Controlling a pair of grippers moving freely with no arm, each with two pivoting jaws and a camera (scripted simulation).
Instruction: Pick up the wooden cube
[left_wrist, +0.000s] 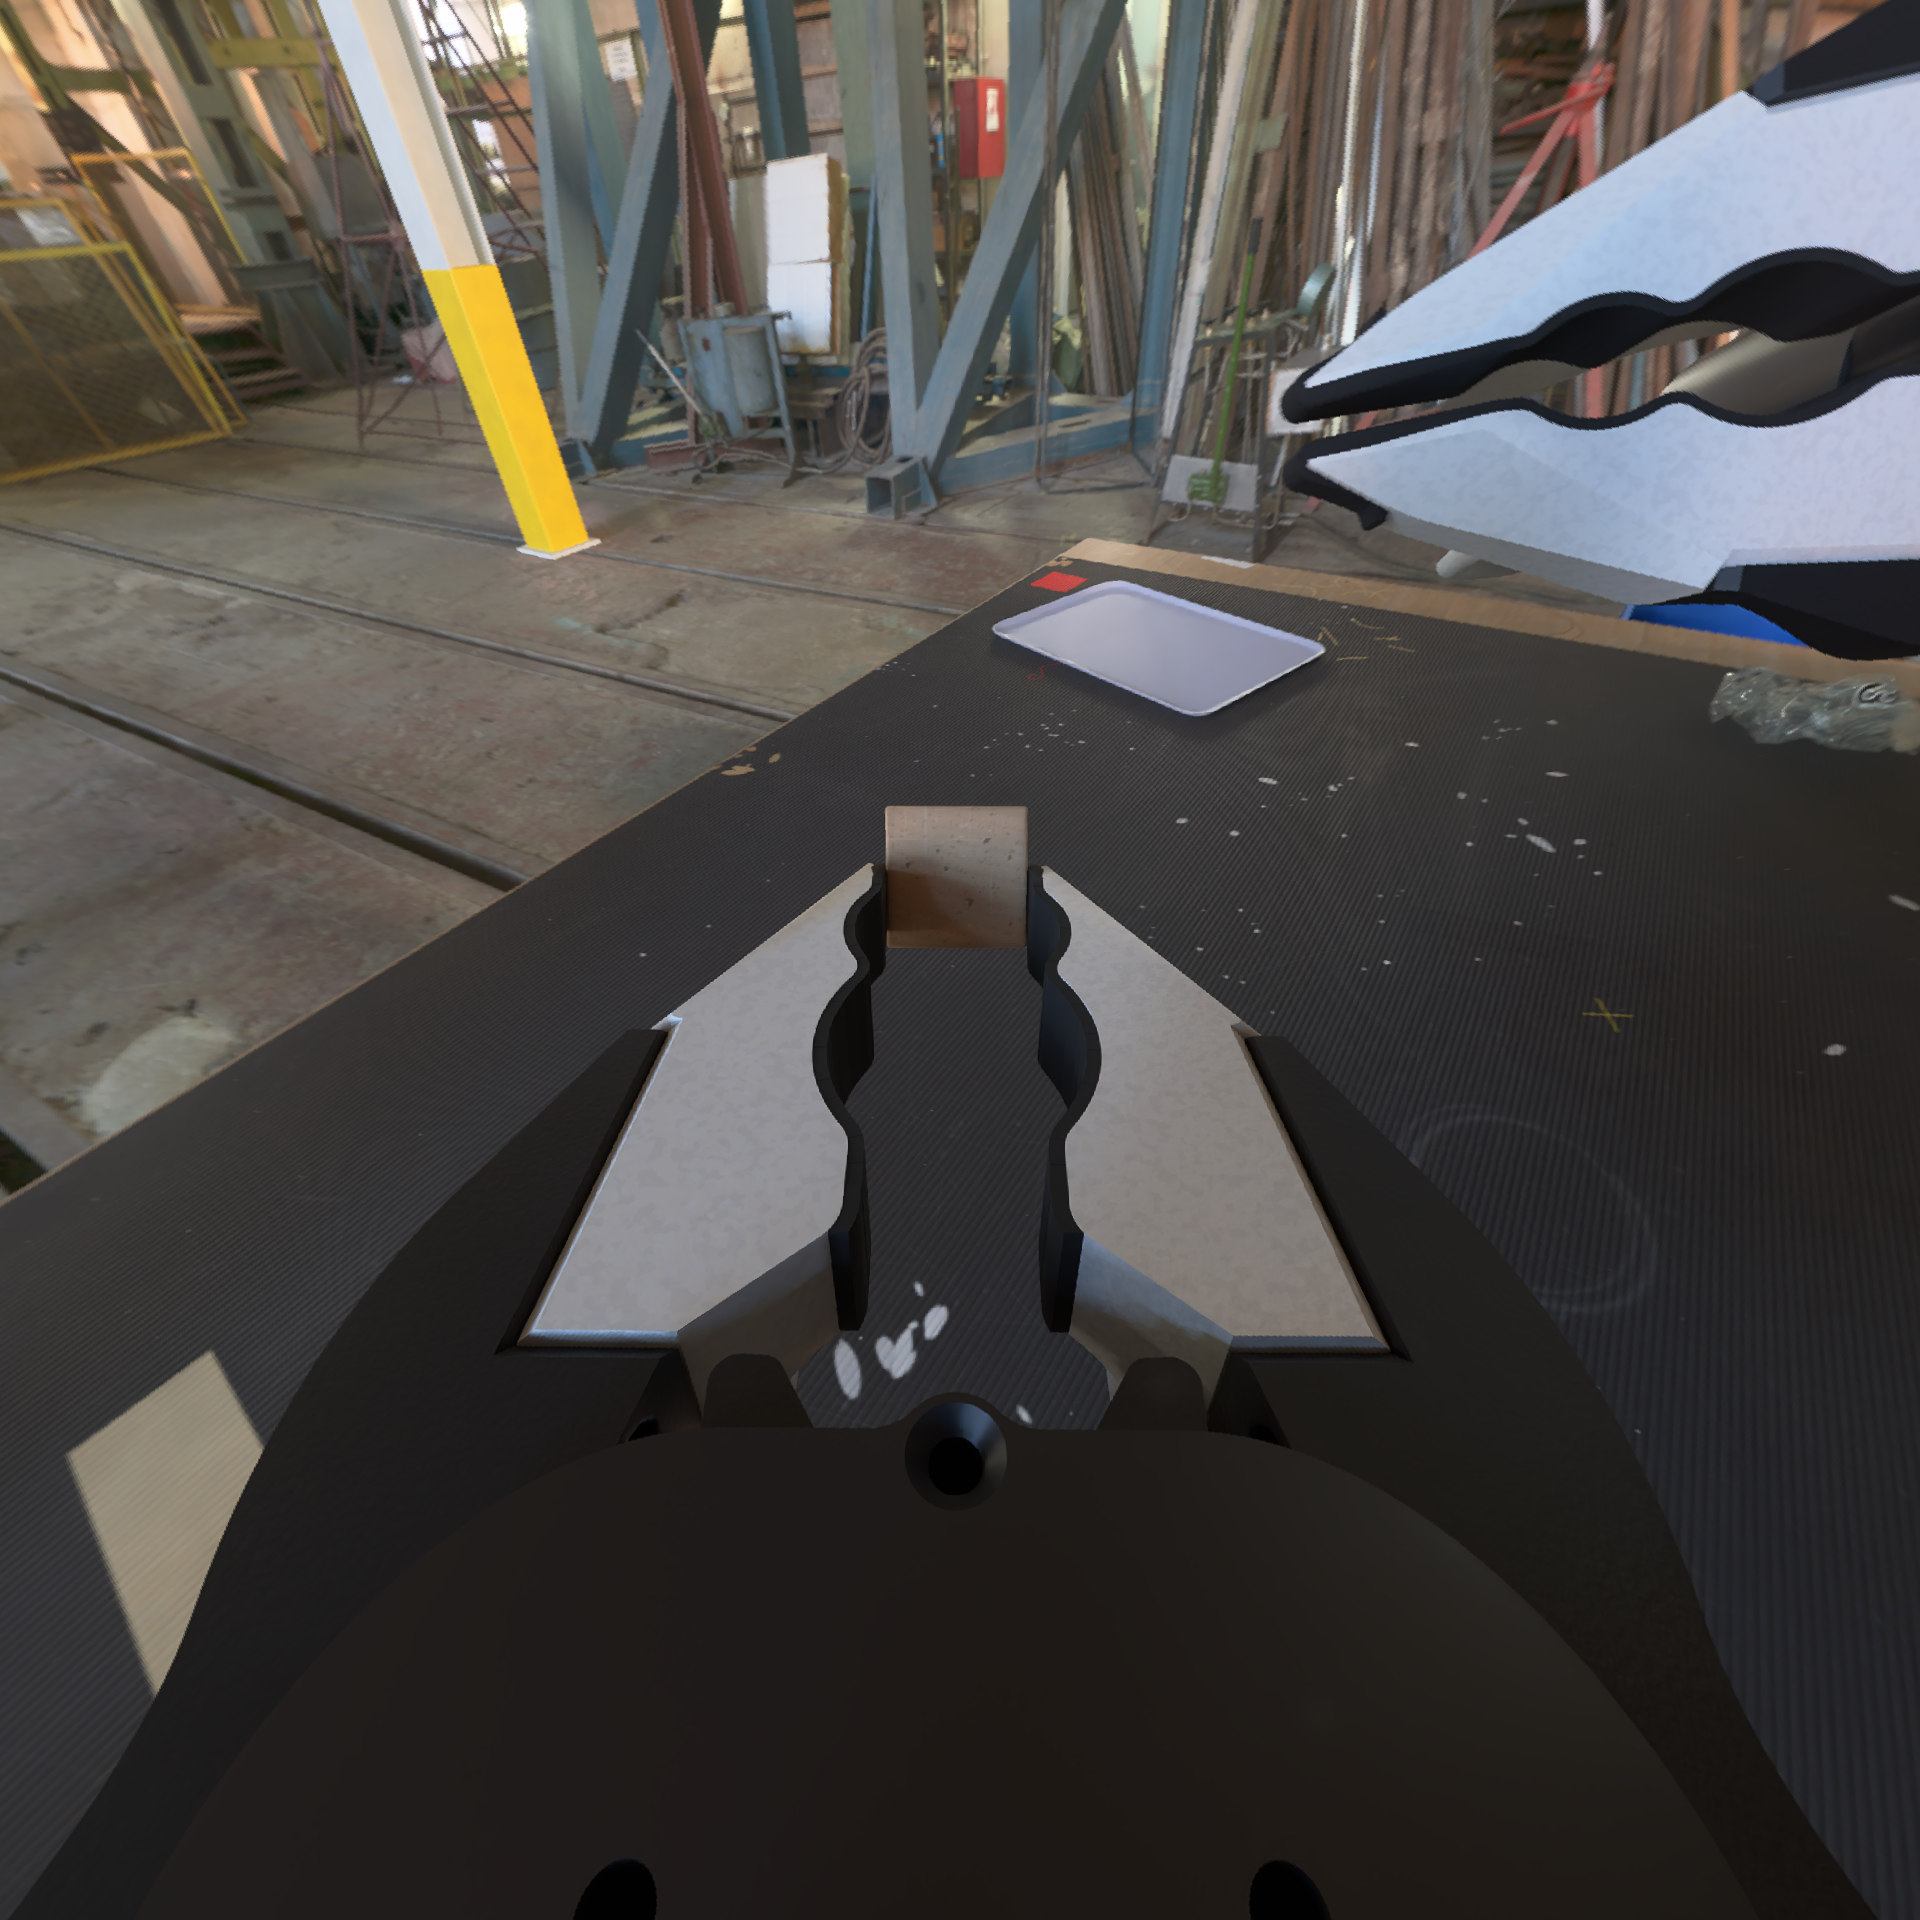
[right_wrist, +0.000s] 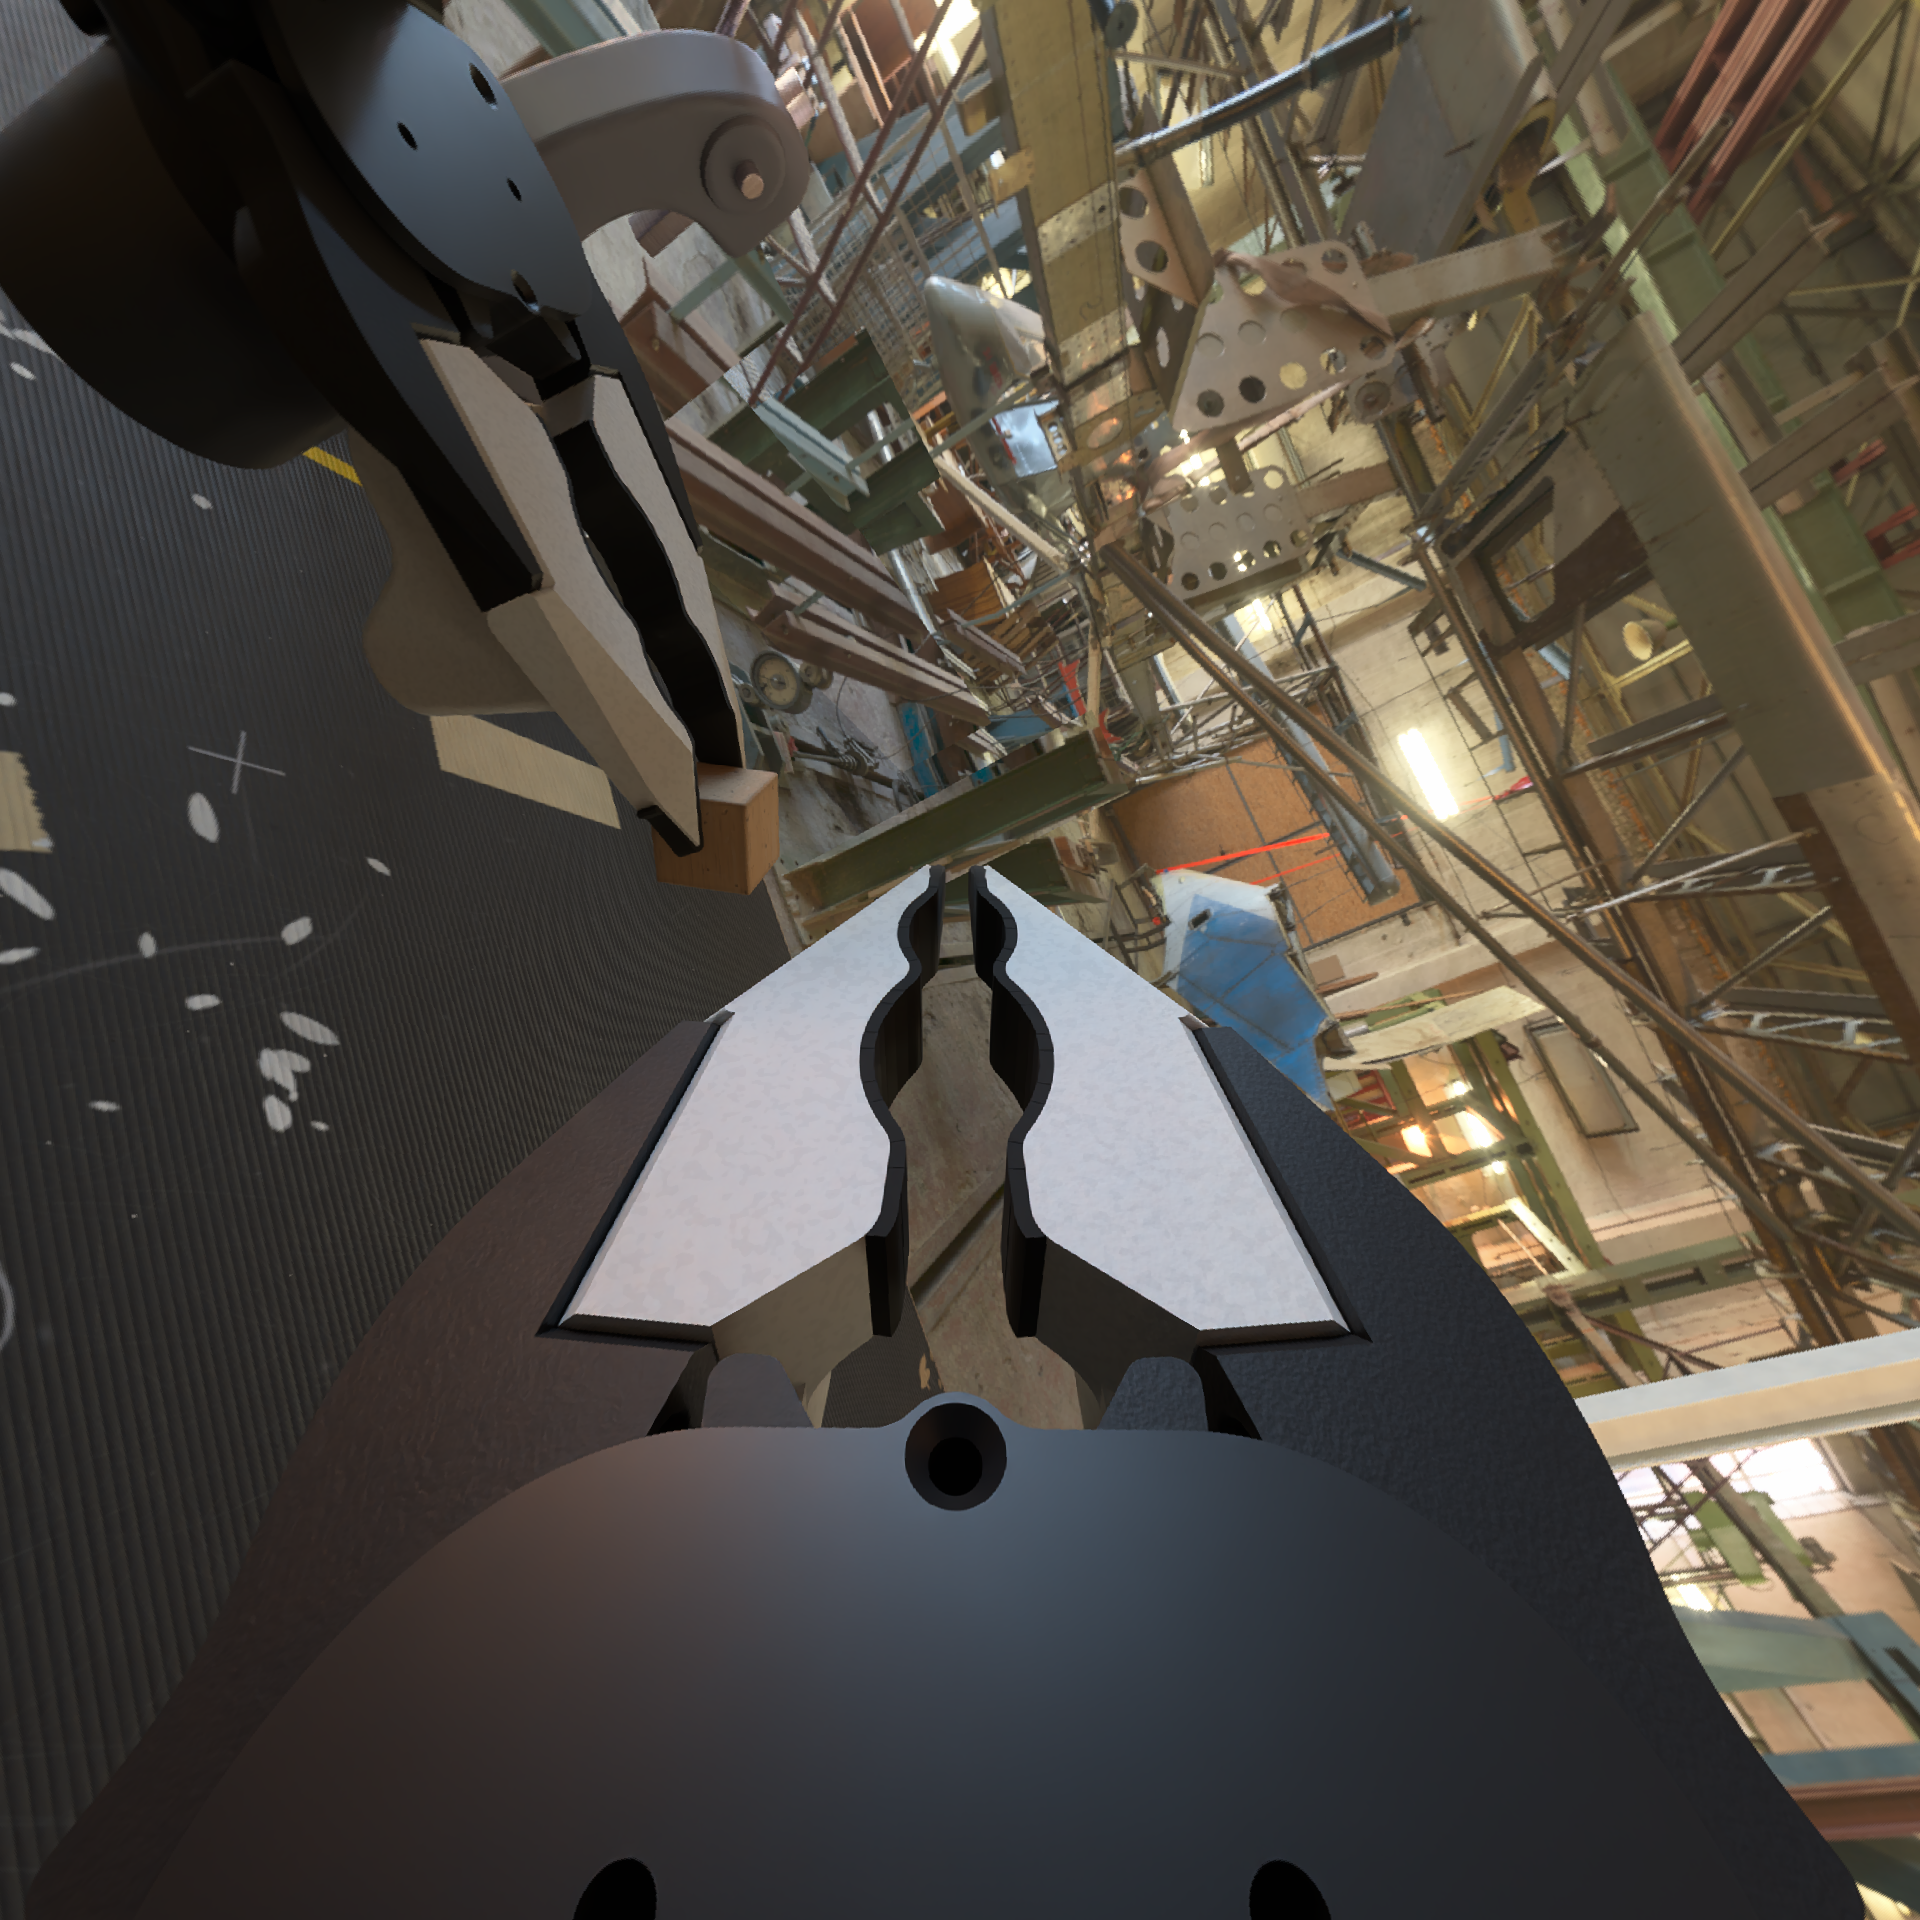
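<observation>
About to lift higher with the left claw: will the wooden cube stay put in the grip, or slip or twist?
The wooden cube looks rigid, with flat sides, so the left claw likely holds it squarely. Only the fingertips pinch it, so a jolt might pivot it. It seems small and probably light, so slipping is unlikely.

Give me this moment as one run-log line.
left gripper: shut on cube, cube off the table | right gripper: shut, empty | tray: empty

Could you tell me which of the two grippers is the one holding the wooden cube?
The left gripper: the wooden cube sits clamped between its fingertips. The right gripper is nearly closed on nothing.
</observation>
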